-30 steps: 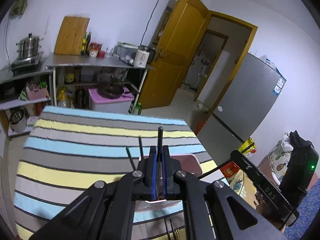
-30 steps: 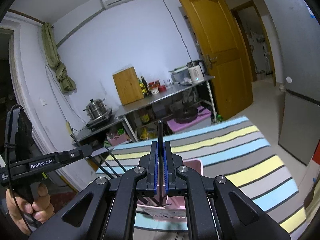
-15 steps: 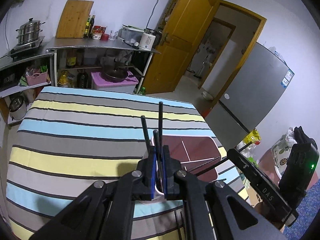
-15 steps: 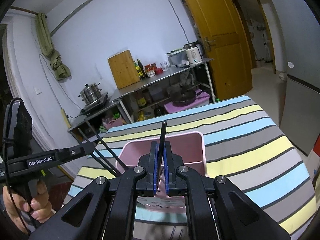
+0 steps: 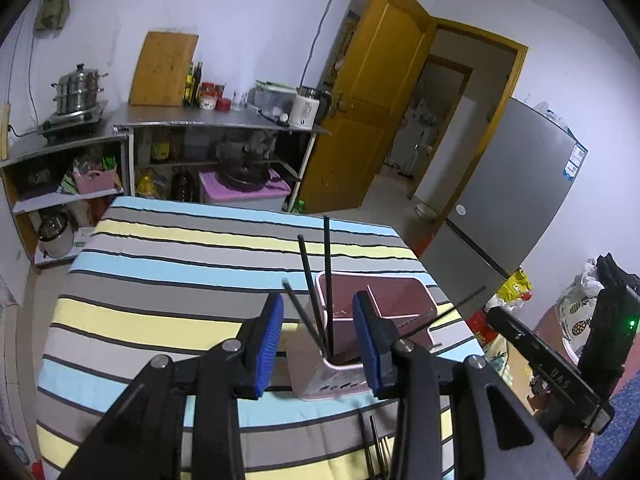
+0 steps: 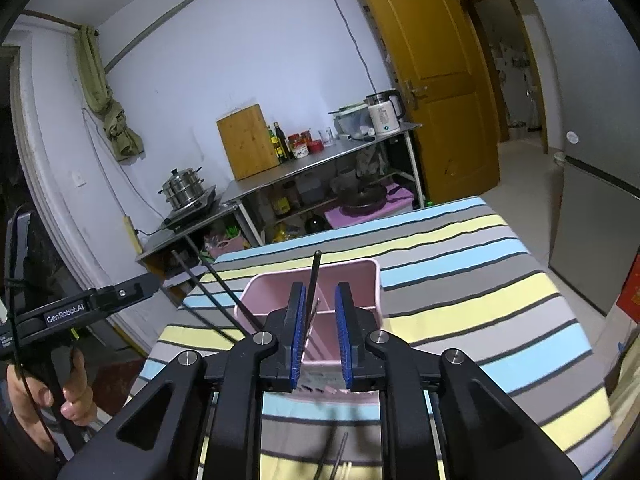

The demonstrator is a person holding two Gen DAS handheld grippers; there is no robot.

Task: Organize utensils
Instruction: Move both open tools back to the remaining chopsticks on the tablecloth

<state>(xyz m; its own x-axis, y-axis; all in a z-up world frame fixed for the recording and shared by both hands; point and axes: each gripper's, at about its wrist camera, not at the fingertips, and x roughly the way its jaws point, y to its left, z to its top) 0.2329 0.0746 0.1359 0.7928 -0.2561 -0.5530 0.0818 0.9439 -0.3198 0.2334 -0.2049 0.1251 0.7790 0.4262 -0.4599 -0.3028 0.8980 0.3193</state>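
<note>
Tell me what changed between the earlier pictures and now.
Both grippers came down over the pink holder. The left gripper was clamped on black chopsticks and its jaws are opening, the sticks standing loose in the holder. The right gripper is opening too, its chopstick dropping in. The striped cloth and holder stayed put.

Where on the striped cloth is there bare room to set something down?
Free: the striped tablecloth left of and beyond the pink plastic utensil holder, toward the steel counter. Crowded: the near edge, where loose black chopsticks lie, and around the holder, where both grippers work.
</note>
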